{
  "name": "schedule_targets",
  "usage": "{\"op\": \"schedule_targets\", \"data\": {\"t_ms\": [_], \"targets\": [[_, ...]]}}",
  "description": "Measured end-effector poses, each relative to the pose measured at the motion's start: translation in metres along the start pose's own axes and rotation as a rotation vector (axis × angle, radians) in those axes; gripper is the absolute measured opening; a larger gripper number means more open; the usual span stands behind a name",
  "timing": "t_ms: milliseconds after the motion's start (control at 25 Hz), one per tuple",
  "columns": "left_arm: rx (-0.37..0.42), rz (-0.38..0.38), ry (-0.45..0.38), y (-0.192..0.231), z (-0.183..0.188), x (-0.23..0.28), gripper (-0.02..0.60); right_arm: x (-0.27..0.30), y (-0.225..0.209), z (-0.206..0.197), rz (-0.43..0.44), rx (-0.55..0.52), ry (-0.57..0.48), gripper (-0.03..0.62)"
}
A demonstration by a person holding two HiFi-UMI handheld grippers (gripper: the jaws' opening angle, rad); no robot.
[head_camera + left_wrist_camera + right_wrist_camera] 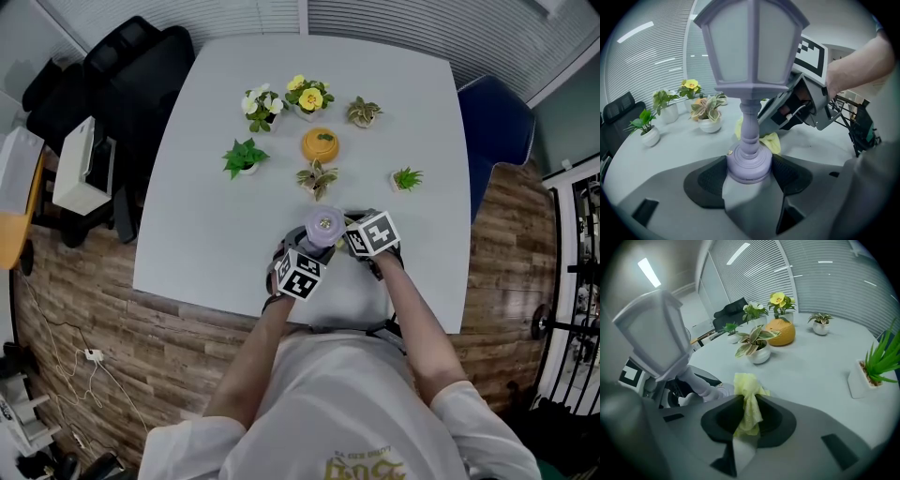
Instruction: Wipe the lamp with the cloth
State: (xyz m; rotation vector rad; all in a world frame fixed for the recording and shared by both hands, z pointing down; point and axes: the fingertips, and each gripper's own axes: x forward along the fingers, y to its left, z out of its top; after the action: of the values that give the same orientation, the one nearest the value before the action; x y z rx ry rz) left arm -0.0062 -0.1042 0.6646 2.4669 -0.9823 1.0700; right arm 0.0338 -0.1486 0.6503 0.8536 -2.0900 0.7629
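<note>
Holding the lamp [751,70] upright at the middle of the tabletop's [206,150] near edge, the left claw [749,165] is clenched on its round base from both sides; the right claw [746,414] pinches a bunched yellow cloth [748,401], whose free tip pokes out just beside the lamp's stem, though I cannot tell whether it touches; I judge the wiping to be at its start or low on the stem, with the shade left to do; both forearms reach forward from the body and meet at the lamp, the left low at the base, the right coming in from the right side.
</note>
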Motion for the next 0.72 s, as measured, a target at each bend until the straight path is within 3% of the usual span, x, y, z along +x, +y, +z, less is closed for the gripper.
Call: {"op": "schedule_targets", "data": {"t_ms": [280, 520, 720], "targets": [[-0.007, -0.009, -0.001, -0.002, 0.0, -0.001, 0.316, -0.02, 0.002, 0.001, -0.048, -0.011, -0.056, 0.083], [0.076, -0.01, -0.029, -0.007, 0.004, -0.011, 0.318, -0.054, 0.003, 0.001, -0.071, 0.061, -0.173, 0.083], [0.004, 0.005, -0.115, -0.012, 0.009, -0.039, 0.318, -0.092, 0.002, -0.008, -0.13, 0.176, -0.323, 0.083]]}}
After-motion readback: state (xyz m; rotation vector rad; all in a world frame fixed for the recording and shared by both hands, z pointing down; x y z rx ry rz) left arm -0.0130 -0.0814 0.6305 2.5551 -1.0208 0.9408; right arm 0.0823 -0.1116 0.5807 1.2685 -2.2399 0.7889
